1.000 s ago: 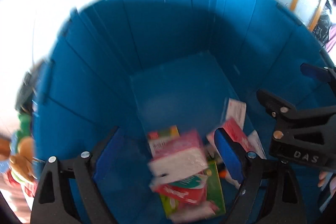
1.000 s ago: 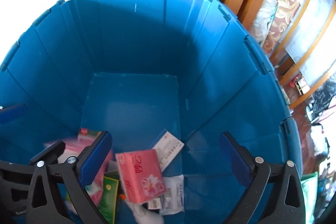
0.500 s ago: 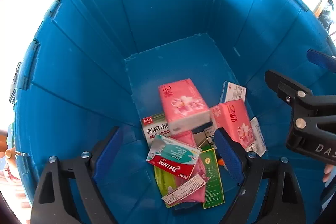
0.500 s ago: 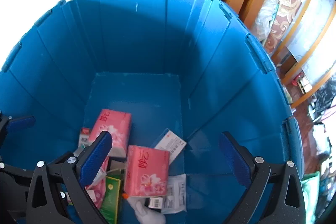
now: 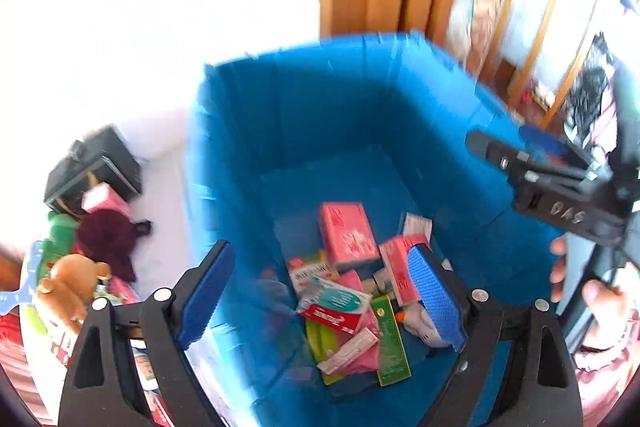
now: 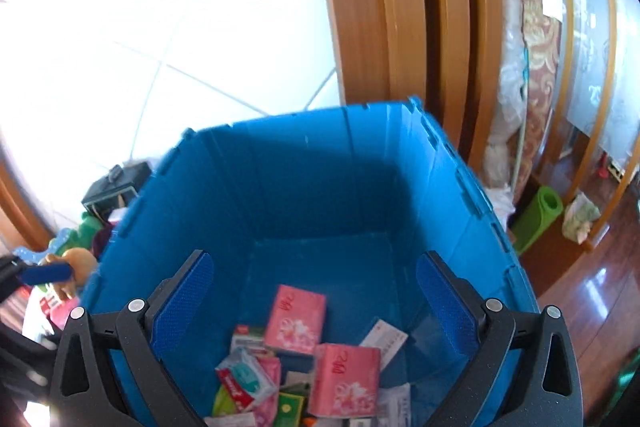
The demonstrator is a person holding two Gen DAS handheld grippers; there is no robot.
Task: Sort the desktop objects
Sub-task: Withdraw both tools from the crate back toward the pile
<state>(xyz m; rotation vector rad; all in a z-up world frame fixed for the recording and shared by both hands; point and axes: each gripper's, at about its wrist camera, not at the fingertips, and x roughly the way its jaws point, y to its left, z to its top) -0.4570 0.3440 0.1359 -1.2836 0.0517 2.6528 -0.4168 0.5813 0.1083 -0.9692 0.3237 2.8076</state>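
— What do we have under us?

— We hang over the blue crate (image 5: 320,131), and both tools are spread wide with nothing between the pads: our left gripper (image 5: 320,293) and our right gripper (image 6: 316,301).

— Where did the sorted things end up?

— In a heap on the crate floor, against its near wall. 2 pink tissue packs lie side by side: 1 (image 6: 296,319) toward the middle of the floor, the other (image 6: 346,379) nearer us. A red-and-teal medicine box (image 5: 334,305) lies on top of the pile, a green box (image 5: 390,341) beside it at the near edge, and a white slip (image 6: 384,341) leans at the right wall.

— What crowds us outside the crate?

— Past its left wall lie a brown plush bear (image 5: 68,287), a dark red cloth (image 5: 108,243), another pink pack (image 5: 102,201) and a black box (image 5: 94,167). Beyond the far rim stands a wooden door frame (image 6: 400,7). At the right, the right tool reaches across the crate's right rim in the left camera, blocking part of it.
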